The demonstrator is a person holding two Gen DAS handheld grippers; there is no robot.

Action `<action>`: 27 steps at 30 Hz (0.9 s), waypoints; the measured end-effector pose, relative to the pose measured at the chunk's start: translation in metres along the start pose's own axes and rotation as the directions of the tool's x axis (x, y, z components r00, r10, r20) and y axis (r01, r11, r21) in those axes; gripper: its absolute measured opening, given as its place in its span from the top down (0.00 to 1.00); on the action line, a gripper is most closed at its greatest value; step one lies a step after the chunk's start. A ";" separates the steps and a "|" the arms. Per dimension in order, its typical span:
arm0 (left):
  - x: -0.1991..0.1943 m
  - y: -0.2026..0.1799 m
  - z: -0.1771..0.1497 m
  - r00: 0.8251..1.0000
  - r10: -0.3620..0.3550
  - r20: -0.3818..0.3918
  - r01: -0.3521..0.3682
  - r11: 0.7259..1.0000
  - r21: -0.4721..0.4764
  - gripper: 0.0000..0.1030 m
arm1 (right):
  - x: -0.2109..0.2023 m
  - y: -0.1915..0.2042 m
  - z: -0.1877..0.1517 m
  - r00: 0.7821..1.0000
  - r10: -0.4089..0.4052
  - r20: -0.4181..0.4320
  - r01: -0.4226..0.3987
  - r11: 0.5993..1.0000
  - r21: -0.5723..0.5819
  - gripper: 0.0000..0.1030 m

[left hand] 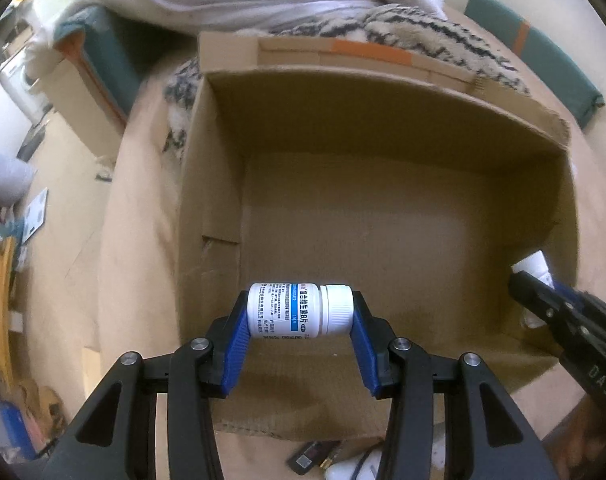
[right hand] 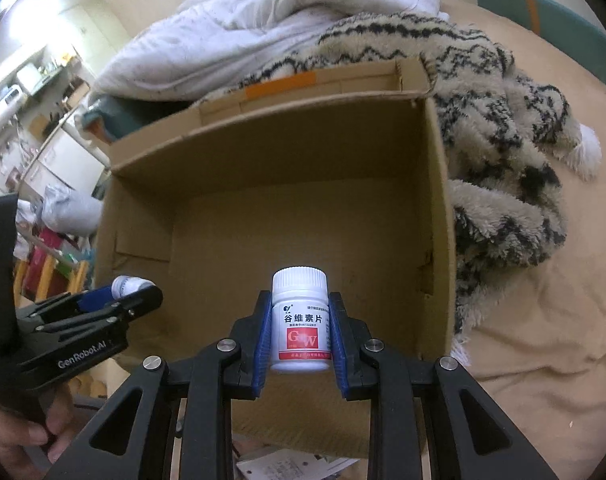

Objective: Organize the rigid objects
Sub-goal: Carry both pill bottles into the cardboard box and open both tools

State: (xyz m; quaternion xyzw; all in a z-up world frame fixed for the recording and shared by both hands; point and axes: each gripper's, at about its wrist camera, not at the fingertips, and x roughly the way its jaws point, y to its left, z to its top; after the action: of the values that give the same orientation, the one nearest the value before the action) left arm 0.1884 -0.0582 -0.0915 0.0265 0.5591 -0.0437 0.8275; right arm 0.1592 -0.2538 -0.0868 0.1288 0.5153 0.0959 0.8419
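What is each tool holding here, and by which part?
Left tool: blue-label pill bottle, lying sideways, clamped end to end, base and cap. Right tool: red-label pill bottle, upright, clamped across its body.

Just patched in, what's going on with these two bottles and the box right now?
A person is working both handheld grippers over an open cardboard box that sits on a bed. The left gripper is clamped end to end on a white bottle with a blue stripe, held sideways. The right gripper grips a white bottle with a red label by its sides, cap up. Both bottles hang above the box's bare floor; neither has been set down yet.
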 end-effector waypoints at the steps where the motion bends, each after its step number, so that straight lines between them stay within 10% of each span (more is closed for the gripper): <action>1: 0.002 0.000 0.000 1.000 0.001 -0.005 -0.001 1.000 -0.005 0.58 | 0.002 0.000 0.000 1.000 -0.004 -0.004 0.004 1.000 -0.003 0.73; 27: 0.012 -0.004 0.002 0.999 0.006 -0.045 -0.006 1.000 -0.016 0.58 | 0.014 0.005 0.006 0.999 -0.037 -0.005 0.038 0.999 0.009 0.69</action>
State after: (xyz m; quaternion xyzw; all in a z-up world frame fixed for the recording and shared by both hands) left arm 0.1944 -0.0626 -0.1014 0.0223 0.5777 -0.0360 0.8152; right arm 0.1705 -0.2452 -0.0945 0.1226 0.5200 0.0781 0.8417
